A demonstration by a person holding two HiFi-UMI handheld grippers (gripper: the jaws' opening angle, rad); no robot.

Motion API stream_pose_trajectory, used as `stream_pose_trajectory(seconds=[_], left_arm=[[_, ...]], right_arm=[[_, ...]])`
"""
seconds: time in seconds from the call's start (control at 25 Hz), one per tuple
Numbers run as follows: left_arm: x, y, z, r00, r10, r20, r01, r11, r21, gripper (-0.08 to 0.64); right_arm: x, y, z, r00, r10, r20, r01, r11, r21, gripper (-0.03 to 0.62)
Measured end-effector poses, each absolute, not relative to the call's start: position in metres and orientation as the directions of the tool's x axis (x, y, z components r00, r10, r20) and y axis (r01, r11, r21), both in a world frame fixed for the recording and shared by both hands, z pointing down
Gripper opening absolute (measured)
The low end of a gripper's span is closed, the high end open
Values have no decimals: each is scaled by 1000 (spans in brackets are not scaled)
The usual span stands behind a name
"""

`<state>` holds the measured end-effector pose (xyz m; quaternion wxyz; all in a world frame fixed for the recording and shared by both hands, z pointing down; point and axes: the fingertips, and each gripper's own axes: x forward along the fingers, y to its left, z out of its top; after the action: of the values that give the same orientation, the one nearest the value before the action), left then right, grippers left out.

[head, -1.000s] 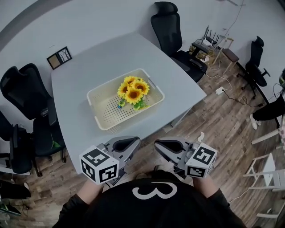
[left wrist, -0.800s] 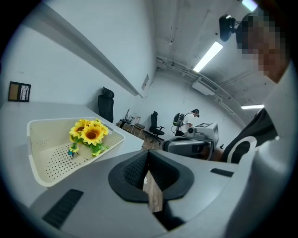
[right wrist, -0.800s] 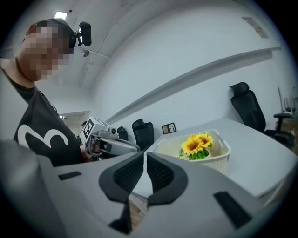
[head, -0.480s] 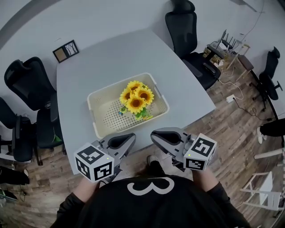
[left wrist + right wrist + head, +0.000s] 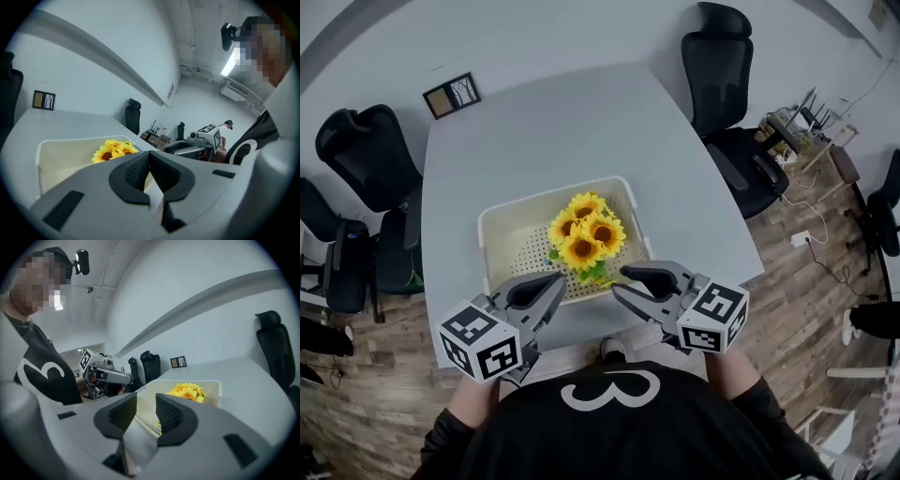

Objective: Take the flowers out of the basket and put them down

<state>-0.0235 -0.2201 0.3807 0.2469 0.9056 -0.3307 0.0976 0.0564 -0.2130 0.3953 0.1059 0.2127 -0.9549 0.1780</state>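
– Right claw (image 5: 146, 399): how is it held?
– Its jaws are spread a little, and they have just been opening. Nothing is pinched between them. Only the basket (image 5: 514, 239) is seen through the gap.
– And the left claw (image 5: 150, 153)?
– Its pads seem to be pressed together. Only a thin dark line is seen there, so it is hard to be sure. Nothing is held in it.
– Where are the flowers (image 5: 586, 232) found?
– The yellow flowers are lying in the basket, toward its right side, with green leaves under them. The white basket is set on the grey table (image 5: 562, 122), close to the edge nearest the person.
– Are the flowers touched by a claw?
– No touch is seen. Both claws are held side by side and pointed at the basket. In the head view their tips are seen over its near rim, with the flowers just past them.
– What else is seen?
– Black chairs (image 5: 722, 56) are placed around the table.
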Motion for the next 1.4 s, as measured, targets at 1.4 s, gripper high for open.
stream_pose_trajectory(seconds=[1.4], left_arm=[[-99, -252, 385, 774, -588, 234, -619, -625, 477, 9]], right_arm=[[54, -273, 518, -369, -282, 886, -484, 872, 75, 222]])
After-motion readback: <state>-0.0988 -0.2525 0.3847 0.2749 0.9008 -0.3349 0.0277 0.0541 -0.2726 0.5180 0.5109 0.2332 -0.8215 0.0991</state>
